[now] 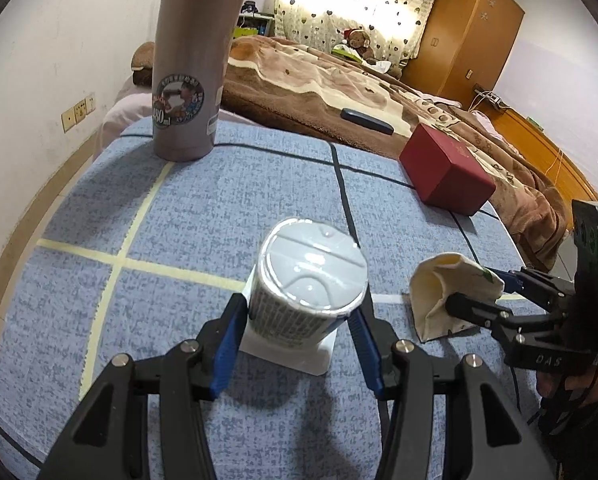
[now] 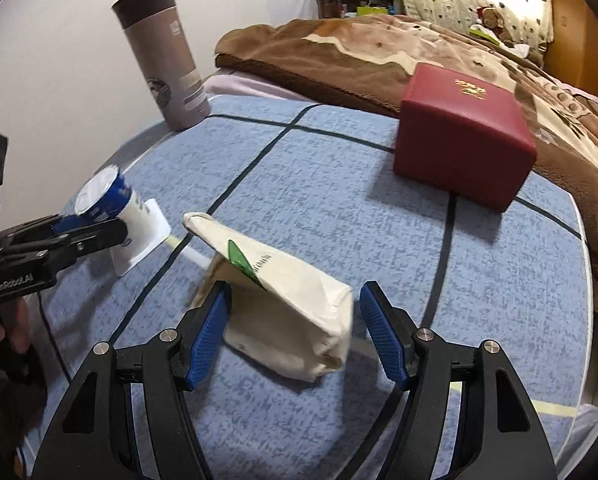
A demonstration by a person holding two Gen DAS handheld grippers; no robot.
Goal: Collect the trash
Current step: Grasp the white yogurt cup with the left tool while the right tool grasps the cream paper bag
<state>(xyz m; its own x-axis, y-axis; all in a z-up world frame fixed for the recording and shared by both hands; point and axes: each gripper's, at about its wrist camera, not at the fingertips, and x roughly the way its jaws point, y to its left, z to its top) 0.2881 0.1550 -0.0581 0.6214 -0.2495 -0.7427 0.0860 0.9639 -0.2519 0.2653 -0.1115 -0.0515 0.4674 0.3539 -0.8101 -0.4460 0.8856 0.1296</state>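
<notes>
Straddling a crumpled cream paper bag, right tool gapes.

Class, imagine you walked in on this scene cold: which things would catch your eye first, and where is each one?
The left gripper closes around a white cup with a foil lid, in the near middle of the blue mat. To its right, the right gripper straddles a crumpled paper bag. At the back stand a tall grey flask on the left and a red box on the right.

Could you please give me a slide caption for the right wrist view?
Right gripper open around a cream cloth bag on the blue mat, left gripper at a yogurt cup.
</notes>
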